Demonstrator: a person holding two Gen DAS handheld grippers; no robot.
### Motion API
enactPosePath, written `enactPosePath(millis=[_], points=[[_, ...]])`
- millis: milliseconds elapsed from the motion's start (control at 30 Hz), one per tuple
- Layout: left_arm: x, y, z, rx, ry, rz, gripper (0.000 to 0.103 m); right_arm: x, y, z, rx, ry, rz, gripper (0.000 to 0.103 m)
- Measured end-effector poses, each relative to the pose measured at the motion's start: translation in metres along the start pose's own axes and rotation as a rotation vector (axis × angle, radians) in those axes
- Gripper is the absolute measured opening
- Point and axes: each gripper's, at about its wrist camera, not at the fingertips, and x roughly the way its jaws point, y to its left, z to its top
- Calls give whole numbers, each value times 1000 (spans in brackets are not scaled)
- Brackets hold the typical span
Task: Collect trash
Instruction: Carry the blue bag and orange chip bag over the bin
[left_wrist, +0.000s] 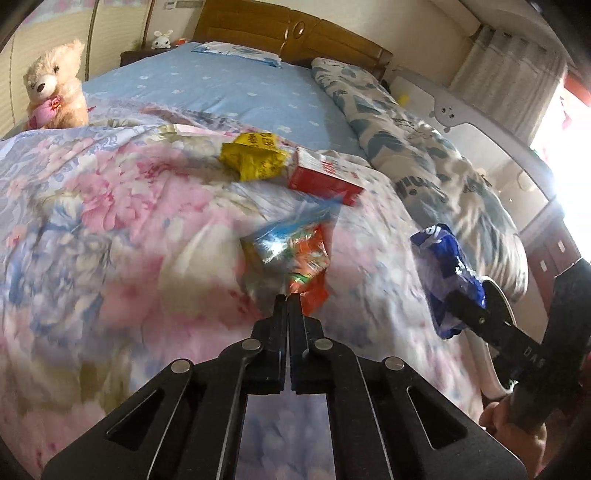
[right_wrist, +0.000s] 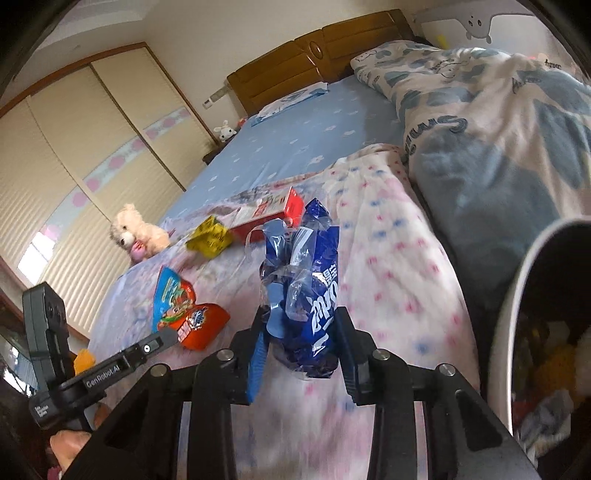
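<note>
Wrappers fill both tongs above a floral quilt (left_wrist: 110, 221) on the bed. The left tongs (left_wrist: 287, 297), pinched fully together, grip the edge of a crumpled orange-and-blue snack bag (left_wrist: 295, 254), which extends forward from the tips. The right tongs (right_wrist: 299, 325), narrowed, clamp a crinkled blue wrapper (right_wrist: 310, 295) with white lettering, standing upright between the fingers. Beyond lie a yellow packet (left_wrist: 255, 157) and, touching it, a red box (left_wrist: 325, 177). A white-rimmed bin (right_wrist: 517, 314) holding rubbish sits close to the right tongs.
</note>
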Motion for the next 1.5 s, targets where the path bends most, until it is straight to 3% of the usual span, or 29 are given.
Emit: enactPosePath(millis=[567, 900, 1500], points=[[-53, -26, -48, 59, -39, -37, 0, -54, 6, -49, -11, -26, 27, 35], [-63, -58, -63, 120, -41, -48, 0, -83, 7, -58, -25, -68, 32, 35], [-62, -109, -80, 226, -16, -77, 0, -129, -31, -73, 18, -115, -18, 35]])
